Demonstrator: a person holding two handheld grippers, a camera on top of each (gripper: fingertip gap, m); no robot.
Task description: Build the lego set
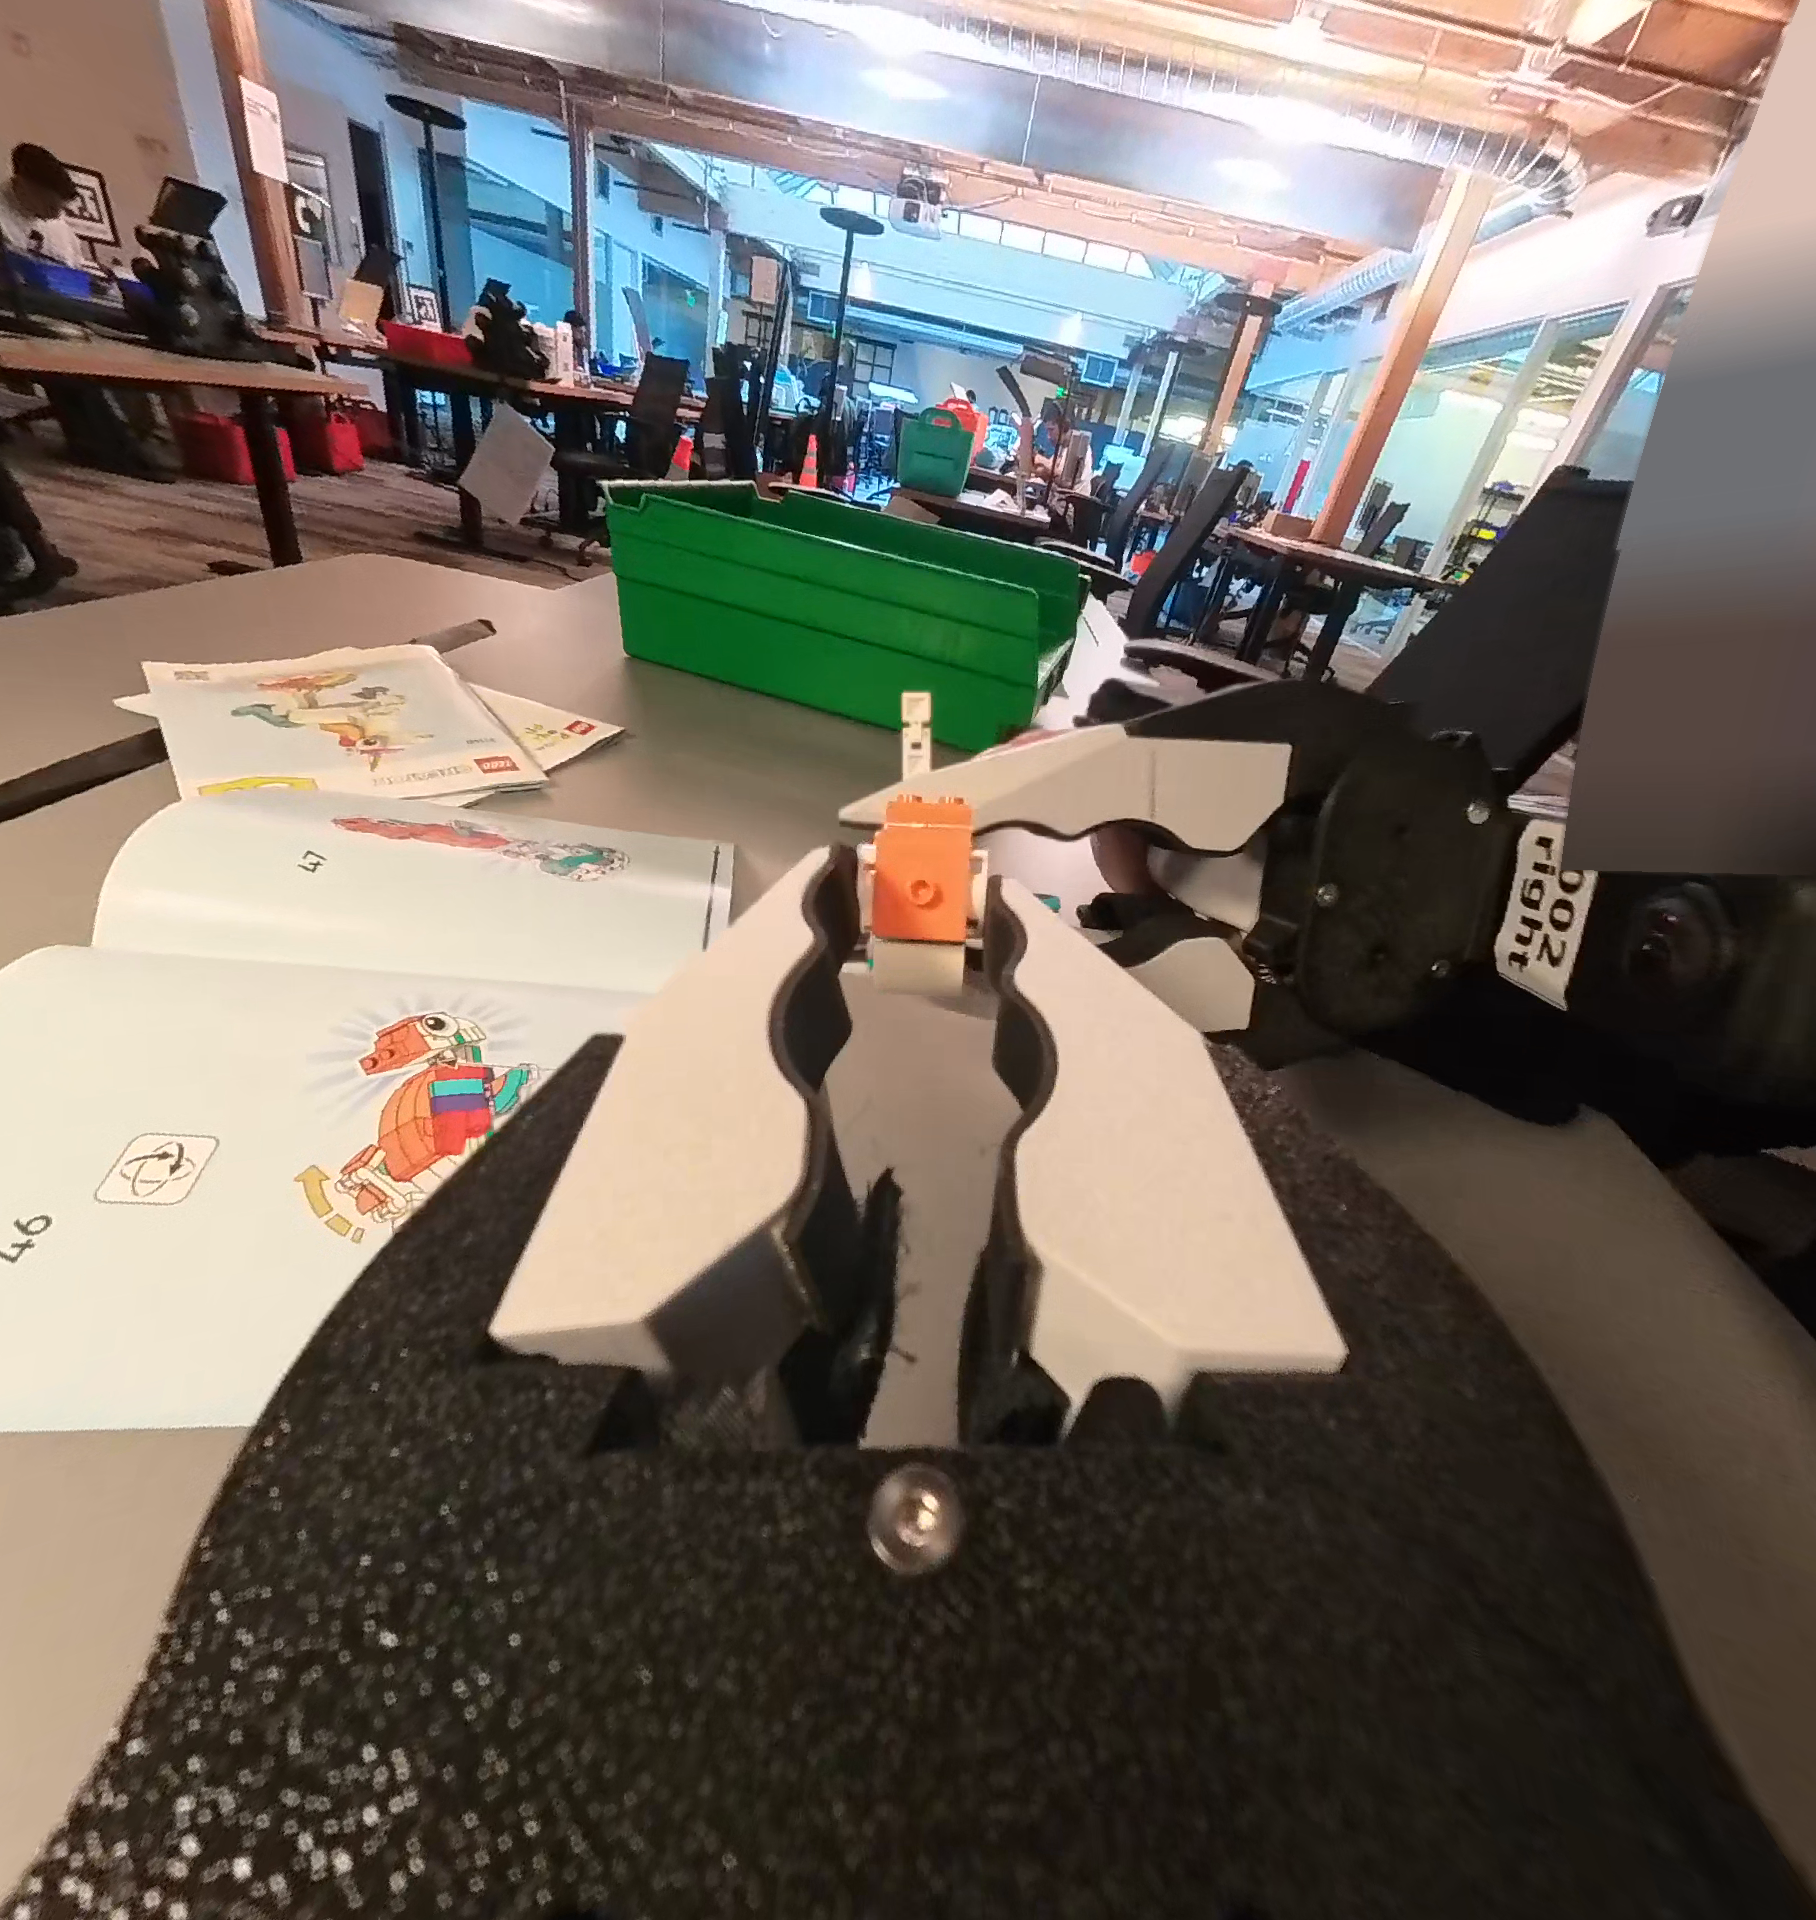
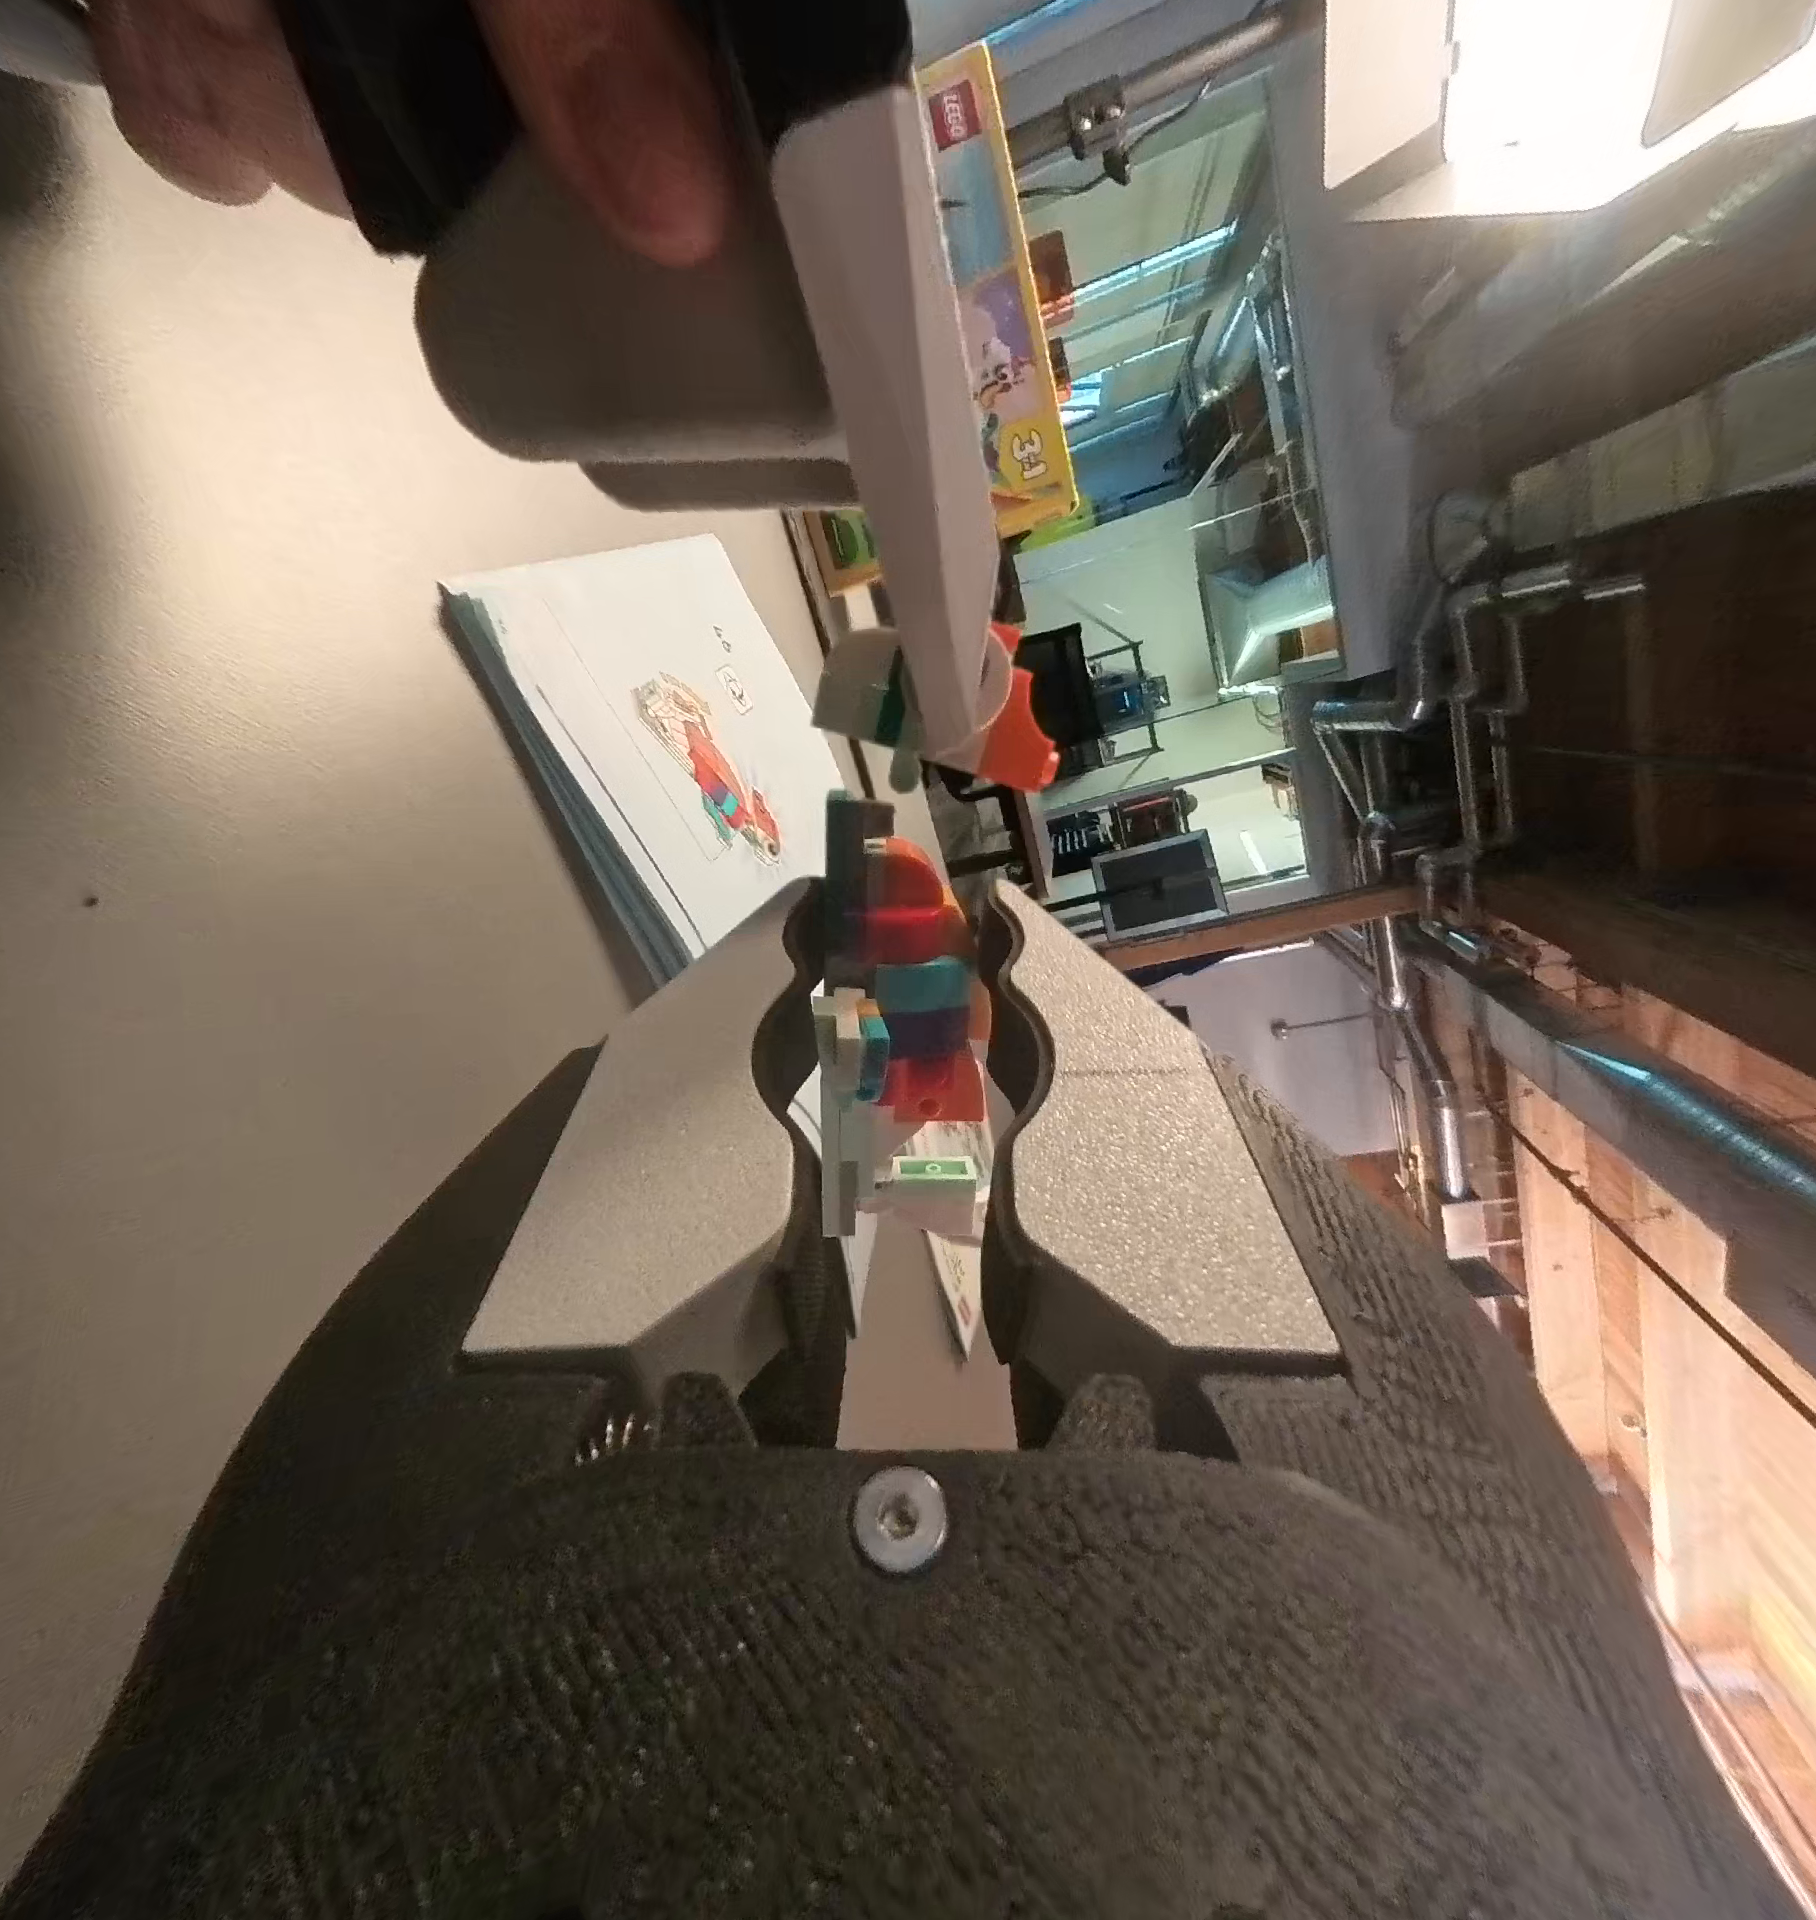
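The left claw (image 1: 914,914) is clenched on a small lego sub-assembly (image 1: 917,902) — an orange brick with a stud on its face, seated on white curved pieces — held up above the grey bench (image 1: 675,769). The right claw (image 2: 899,1049) grips the larger lego model (image 2: 909,1018), a stack of orange, red, teal and purple bricks with white and pale green parts at its near end, pinched between the grey fingers (image 2: 655,1164). In the left wrist view the right claw comes in from the right, one fingertip touching the top of the orange brick (the model it holds is hidden there). An open instruction booklet (image 1: 187,1122) lies on the bench at the left, with more leaflets (image 1: 364,727) beyond it. A green bin (image 1: 831,613) stands farther back — well apart from both claws.
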